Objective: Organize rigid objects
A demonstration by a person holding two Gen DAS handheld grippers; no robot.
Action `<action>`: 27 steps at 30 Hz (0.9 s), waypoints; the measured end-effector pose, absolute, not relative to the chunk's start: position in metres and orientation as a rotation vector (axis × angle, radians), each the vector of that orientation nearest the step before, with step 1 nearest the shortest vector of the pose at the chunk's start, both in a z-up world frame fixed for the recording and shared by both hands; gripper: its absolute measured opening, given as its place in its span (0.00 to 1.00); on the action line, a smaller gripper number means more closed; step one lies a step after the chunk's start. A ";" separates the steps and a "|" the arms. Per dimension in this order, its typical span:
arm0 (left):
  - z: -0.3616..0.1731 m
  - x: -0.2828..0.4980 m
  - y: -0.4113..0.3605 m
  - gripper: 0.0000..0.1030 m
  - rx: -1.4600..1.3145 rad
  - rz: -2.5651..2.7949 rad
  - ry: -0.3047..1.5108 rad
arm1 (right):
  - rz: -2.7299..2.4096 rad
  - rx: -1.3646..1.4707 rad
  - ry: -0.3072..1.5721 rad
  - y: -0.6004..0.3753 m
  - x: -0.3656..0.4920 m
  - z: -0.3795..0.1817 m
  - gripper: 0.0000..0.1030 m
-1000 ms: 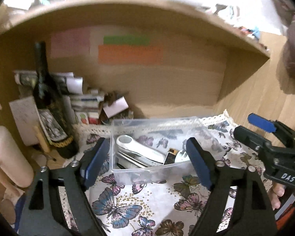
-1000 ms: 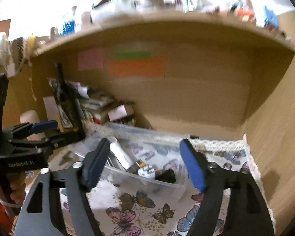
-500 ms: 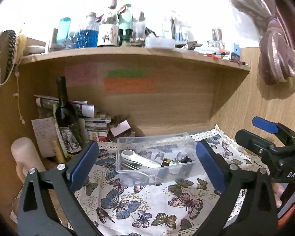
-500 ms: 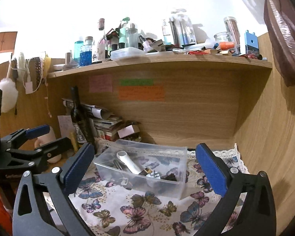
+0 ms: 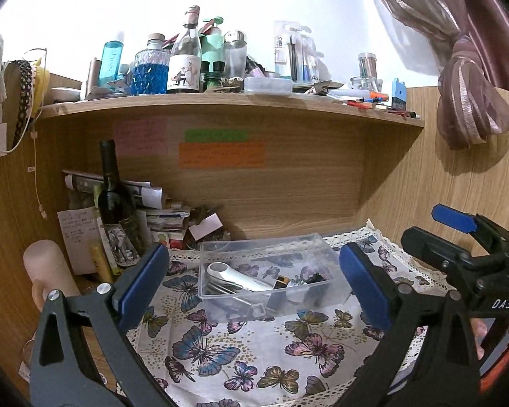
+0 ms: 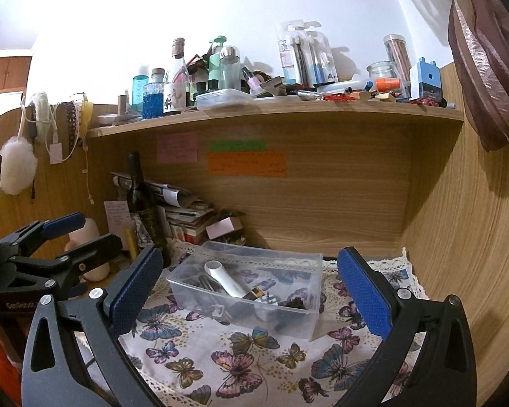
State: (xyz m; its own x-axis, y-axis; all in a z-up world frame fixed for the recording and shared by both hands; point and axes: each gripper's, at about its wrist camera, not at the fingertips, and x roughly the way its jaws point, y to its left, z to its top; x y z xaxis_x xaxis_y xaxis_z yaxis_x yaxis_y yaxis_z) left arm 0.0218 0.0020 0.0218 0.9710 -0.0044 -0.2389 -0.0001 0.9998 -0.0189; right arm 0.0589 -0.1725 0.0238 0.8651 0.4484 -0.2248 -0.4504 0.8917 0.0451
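A clear plastic box stands on the butterfly cloth under the shelf. It holds a white-silver tool, a small black-and-gold battery and other small items. It also shows in the right wrist view, with the white tool inside. My left gripper is open and empty, held back from the box. My right gripper is open and empty, also back from the box. The right gripper also shows at the right of the left wrist view.
A dark wine bottle stands left of the box, by stacked papers and boxes. A pale cylinder stands at far left. The upper shelf is crowded with bottles and jars. A wooden wall closes the right side.
Both grippers have pulled back and up from the box. The box looks smaller now and the upper shelf with its bottles has come into view. Both stayed open.
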 end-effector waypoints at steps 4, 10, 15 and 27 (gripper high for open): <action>0.023 0.022 0.002 0.99 -0.025 -0.003 0.243 | 0.470 -0.001 0.235 -0.174 0.059 0.024 1.00; 0.023 0.023 0.002 0.99 -0.025 -0.006 0.244 | 0.471 0.000 0.236 -0.174 0.059 0.024 1.00; 0.023 0.023 0.000 0.99 -0.025 -0.004 0.246 | 0.470 0.001 0.238 -0.173 0.059 0.024 1.00; 0.023 0.025 0.000 0.99 -0.023 -0.007 0.248 | 0.468 0.008 0.246 -0.174 0.062 0.023 1.00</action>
